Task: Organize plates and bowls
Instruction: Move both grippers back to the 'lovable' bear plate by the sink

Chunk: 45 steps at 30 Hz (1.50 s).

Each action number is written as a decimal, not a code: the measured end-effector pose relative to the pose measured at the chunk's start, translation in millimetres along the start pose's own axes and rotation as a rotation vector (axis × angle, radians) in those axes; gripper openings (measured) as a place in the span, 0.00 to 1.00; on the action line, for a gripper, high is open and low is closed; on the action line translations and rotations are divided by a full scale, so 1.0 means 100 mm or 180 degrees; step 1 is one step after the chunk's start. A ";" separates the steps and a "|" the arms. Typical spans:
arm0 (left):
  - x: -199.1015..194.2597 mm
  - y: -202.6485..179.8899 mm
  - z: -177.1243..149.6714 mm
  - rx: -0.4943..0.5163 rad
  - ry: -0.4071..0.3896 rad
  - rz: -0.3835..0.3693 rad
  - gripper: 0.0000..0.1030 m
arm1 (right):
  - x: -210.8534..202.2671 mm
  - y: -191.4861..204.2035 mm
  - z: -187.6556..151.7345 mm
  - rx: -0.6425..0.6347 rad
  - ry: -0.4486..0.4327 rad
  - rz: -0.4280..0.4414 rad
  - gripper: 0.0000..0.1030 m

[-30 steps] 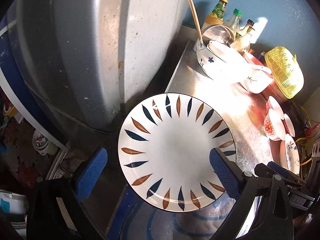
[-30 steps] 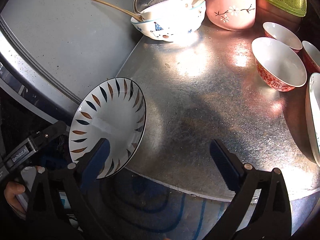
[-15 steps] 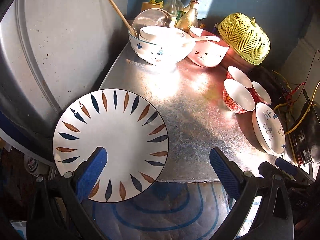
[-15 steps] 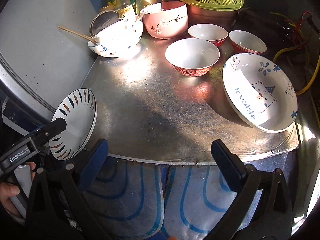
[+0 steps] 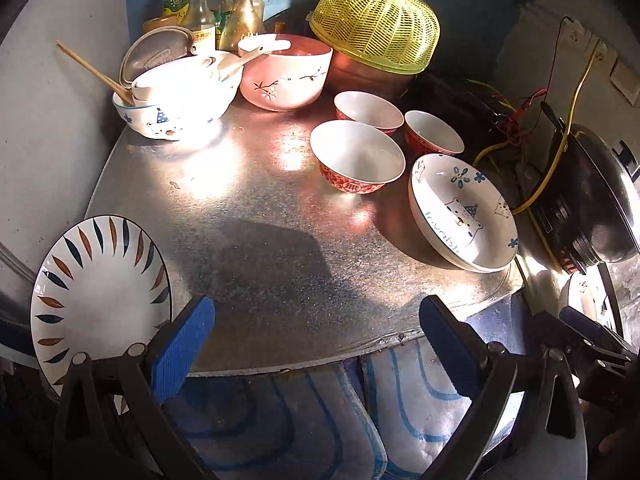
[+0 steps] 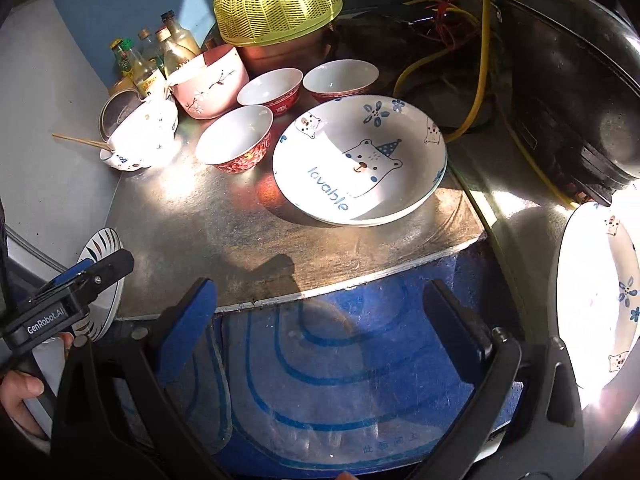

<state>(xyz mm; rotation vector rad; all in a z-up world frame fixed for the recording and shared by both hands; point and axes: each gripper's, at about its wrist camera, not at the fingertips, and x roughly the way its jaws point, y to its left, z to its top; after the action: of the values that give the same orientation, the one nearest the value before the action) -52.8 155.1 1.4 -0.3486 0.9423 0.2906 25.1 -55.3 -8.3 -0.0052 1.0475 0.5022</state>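
Over the last second the leaf-patterned plate had slid from between the left gripper's blue pads to its far left, standing tilted at the galvanized metal table's left edge. Both the left gripper and the right gripper gaped wide and empty. Three red bowls sat beside a stacked bear plate reading "lovable". Behind, a yellow mesh cover stood beside glass bottles.

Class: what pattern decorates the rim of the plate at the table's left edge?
Radiating navy and brown leaf strokes on the white plate; clearest in the left wrist view.
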 end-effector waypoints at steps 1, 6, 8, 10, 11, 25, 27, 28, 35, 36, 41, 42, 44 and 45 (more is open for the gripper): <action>0.00 -0.06 0.01 0.0045 0.0007 -0.0027 1.00 | -0.02 -0.06 0.00 0.0052 -0.0012 -0.0028 1.00; 0.04 -0.34 0.05 0.0236 0.0036 -0.0155 1.00 | -0.14 -0.30 -0.04 0.0244 -0.0075 -0.0126 1.00; 0.05 -0.42 0.06 0.0277 0.0051 -0.0200 1.00 | -0.19 -0.37 -0.05 0.0291 -0.0106 -0.0156 1.00; 0.06 -0.50 0.07 0.0321 0.0064 -0.0238 1.00 | -0.25 -0.42 -0.06 0.0338 -0.0136 -0.0188 1.00; 0.06 -0.53 0.07 0.0346 0.0067 -0.0255 1.00 | -0.27 -0.44 -0.06 0.0360 -0.0150 -0.0203 1.00; 0.13 -0.93 0.12 0.0585 0.0131 -0.0519 1.00 | -0.51 -0.73 -0.13 0.0622 -0.0283 -0.0418 1.00; 0.15 -1.00 0.13 0.0619 0.0144 -0.0558 1.00 | -0.54 -0.77 -0.14 0.0662 -0.0296 -0.0454 1.00; 0.16 -1.03 0.14 0.0638 0.0149 -0.0578 1.00 | -0.55 -0.80 -0.15 0.0685 -0.0301 -0.0471 1.00; 0.21 -1.27 0.16 0.0761 0.0189 -0.0740 1.00 | -0.65 -0.97 -0.19 0.0839 -0.0348 -0.0588 1.00; 0.22 -1.30 0.16 0.0771 0.0194 -0.0769 1.00 | -0.66 -1.00 -0.20 0.0863 -0.0354 -0.0605 1.00; 0.25 -1.51 0.17 0.0861 0.0223 -0.0938 1.00 | -0.74 -1.16 -0.25 0.0990 -0.0396 -0.0676 1.00; 0.25 -1.57 0.17 0.0880 0.0229 -0.0978 1.00 | -0.76 -1.20 -0.26 0.1019 -0.0407 -0.0688 1.00; 0.26 -1.68 0.17 0.0930 0.0238 -0.1045 1.00 | -0.80 -1.29 -0.28 0.1084 -0.0429 -0.0716 1.00; 0.26 -1.74 0.17 0.0958 0.0246 -0.1078 1.00 | -0.83 -1.34 -0.30 0.1116 -0.0442 -0.0725 1.00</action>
<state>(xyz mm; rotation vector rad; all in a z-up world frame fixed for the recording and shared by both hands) 42.0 7.3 17.6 -0.2372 0.9690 -0.1749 20.9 -214.0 13.9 0.2157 0.9725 0.1067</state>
